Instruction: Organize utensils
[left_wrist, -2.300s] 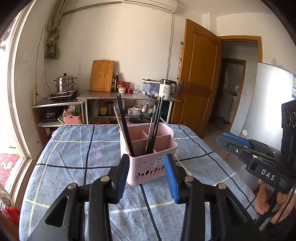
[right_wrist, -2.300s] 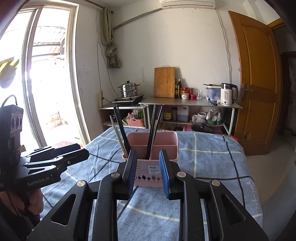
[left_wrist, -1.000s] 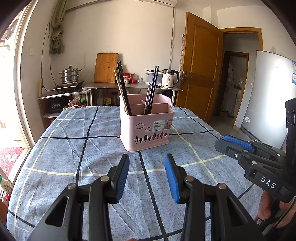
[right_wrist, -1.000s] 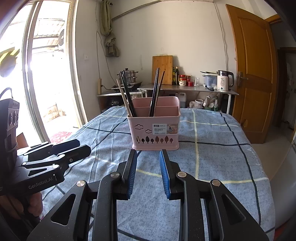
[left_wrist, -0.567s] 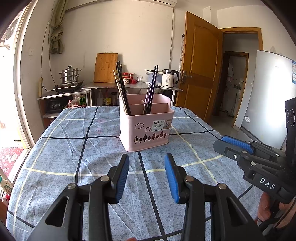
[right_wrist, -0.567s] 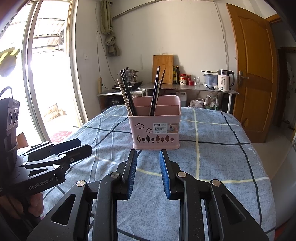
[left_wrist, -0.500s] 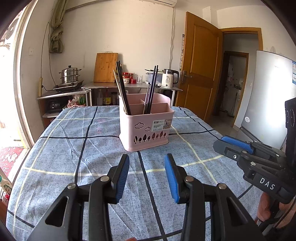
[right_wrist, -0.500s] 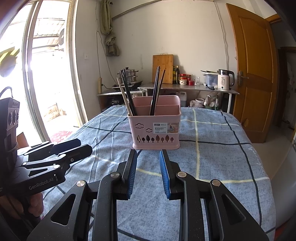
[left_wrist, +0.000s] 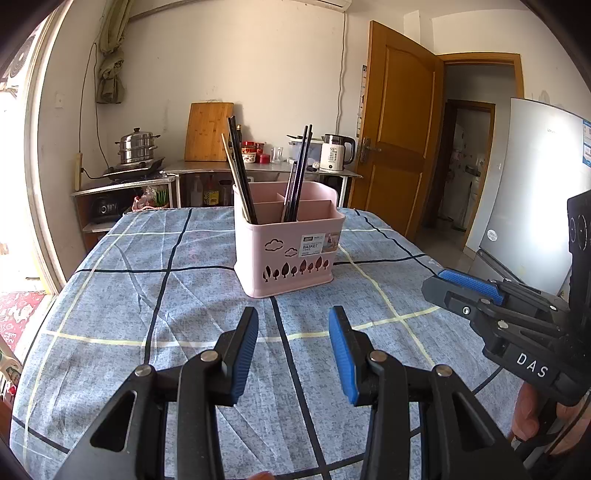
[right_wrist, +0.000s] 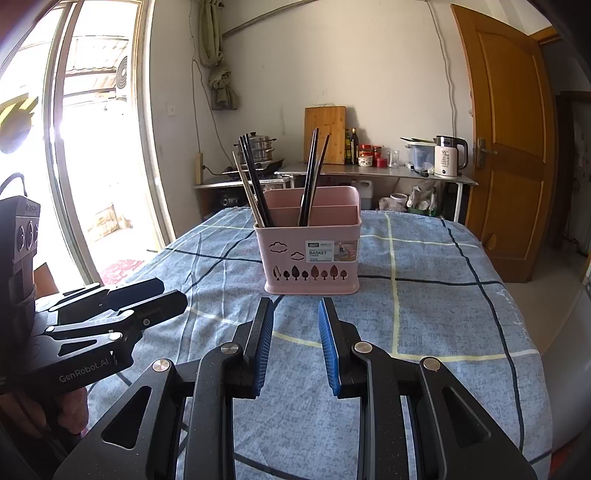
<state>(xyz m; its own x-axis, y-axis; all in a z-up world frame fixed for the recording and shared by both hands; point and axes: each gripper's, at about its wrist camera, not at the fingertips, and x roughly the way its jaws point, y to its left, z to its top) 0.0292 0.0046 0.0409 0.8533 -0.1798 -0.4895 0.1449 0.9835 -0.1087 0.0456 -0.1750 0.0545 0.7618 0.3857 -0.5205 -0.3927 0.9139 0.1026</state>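
Seemingly the sorting was done: dark chopsticks stood in the pink plastic basket at twelve o'clock on the table; left tool and right tool gaped empty.

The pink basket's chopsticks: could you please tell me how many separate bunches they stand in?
2. One bunch leans left at the pink basket's left end; the other stands near its middle divider. Individual sticks overlap, so I cannot count them exactly.
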